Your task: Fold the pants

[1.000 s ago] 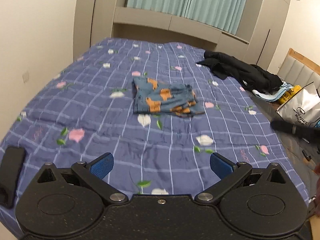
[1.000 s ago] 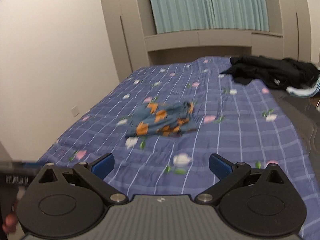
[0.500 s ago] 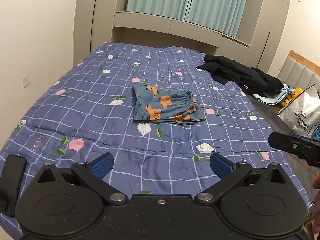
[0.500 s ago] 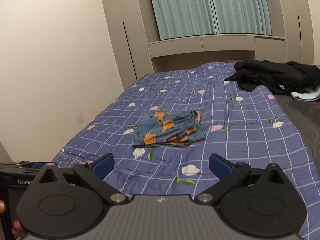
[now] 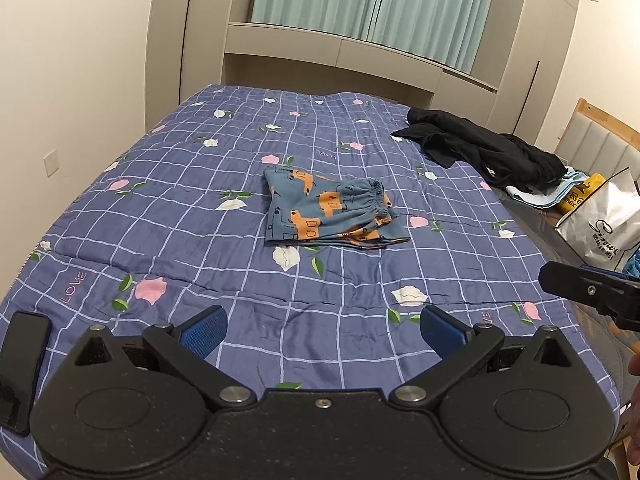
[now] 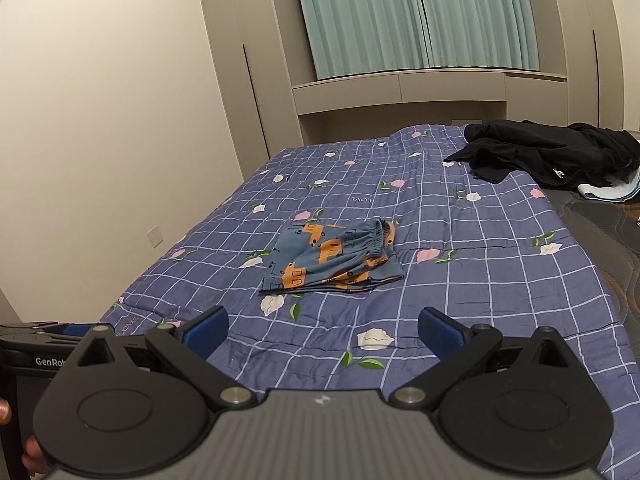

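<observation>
A black jacket [image 5: 492,152] lies on the floral quilt [image 5: 168,216], a phone [image 5: 20,364] at its near corner.

1. I'm standing in a home bedroom: a bed [image 5: 168,216] with a blue flowered quilt fills my view.
2. Teal curtains [image 5: 372,4] hang above built-in beige wardrobes [image 6: 240,80].
3. Dark clothes [image 5: 480,152] lie heaped near the padded headboard [image 5: 600,148].

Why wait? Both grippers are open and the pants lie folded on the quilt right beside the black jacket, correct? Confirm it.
Not quite. The pants lie apart from the black jacket, with bare quilt between them, as the left wrist view shows. The rest holds: left gripper and right gripper are open, pants folded.
</observation>
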